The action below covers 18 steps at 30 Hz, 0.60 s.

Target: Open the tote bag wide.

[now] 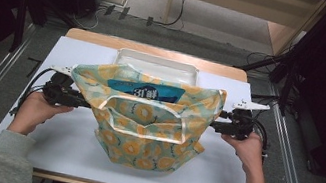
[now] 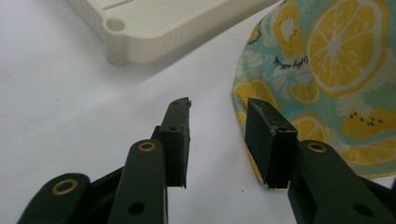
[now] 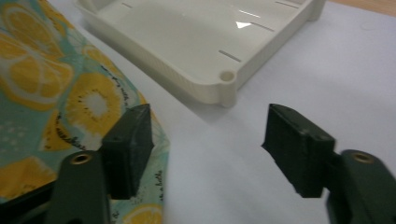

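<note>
- A bag [image 1: 146,119] with lemon prints is seen in the middle of the table [image 1: 65,145], with its mouth pulled wide. A blue packet [image 1: 147,90] is seen inside it.
- The left gripper [image 1: 82,102] is held at 9 o'clock of the bag. Its jaws are kept partly open. In the left gripper view, one pad [image 2: 266,140] is laid against the bag's edge, and nothing is pinched.
- The right gripper [image 1: 218,126] is held at 3 o'clock of the bag. Its jaws are spread wide, with one pad [image 3: 128,149] over the cloth [image 3: 70,107]. Nothing is gripped.
- The bag could be missed if the jaws are shut now, because only one pad is on the cloth at each side.
- The mouth could flop shut if the sides are let go.
- The packet could slip out if the bag is tipped.
- A white tray [image 1: 158,65] is set at 12 o'clock, close behind the bag. It could be bumped if the bag is pushed that way.
- Bare table is left at 6 o'clock, and at 9 and 3 o'clock beyond the hands. The table edges are near the hands there.
</note>
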Each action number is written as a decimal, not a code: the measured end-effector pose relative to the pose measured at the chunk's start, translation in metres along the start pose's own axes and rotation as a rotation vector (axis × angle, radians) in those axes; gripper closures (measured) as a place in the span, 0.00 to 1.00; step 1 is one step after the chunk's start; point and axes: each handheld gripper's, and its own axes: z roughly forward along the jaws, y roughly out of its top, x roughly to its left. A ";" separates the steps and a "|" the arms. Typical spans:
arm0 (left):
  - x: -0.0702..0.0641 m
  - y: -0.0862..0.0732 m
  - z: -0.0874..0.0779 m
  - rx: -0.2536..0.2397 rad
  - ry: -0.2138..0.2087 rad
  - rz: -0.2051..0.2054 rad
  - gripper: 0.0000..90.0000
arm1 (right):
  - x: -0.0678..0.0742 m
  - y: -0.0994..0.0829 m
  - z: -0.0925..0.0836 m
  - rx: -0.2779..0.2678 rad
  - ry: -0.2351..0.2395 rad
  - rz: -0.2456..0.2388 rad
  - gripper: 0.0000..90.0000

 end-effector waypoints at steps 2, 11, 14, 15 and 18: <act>0.000 0.001 0.000 0.008 -0.008 -0.012 0.58 | 0.000 0.001 0.000 -0.002 0.013 0.002 0.40; 0.001 0.003 0.000 -0.018 -0.010 0.009 0.45 | -0.001 0.006 -0.001 0.004 0.029 0.023 0.46; 0.002 0.004 0.000 -0.014 -0.018 0.003 0.44 | -0.001 0.007 0.001 0.017 0.035 0.022 0.46; 0.002 0.004 0.000 -0.010 -0.024 -0.004 0.43 | 0.000 0.007 0.002 0.022 0.034 0.019 0.46; 0.003 0.004 0.001 -0.004 -0.029 -0.009 0.42 | 0.000 0.007 0.003 0.024 0.039 0.020 0.45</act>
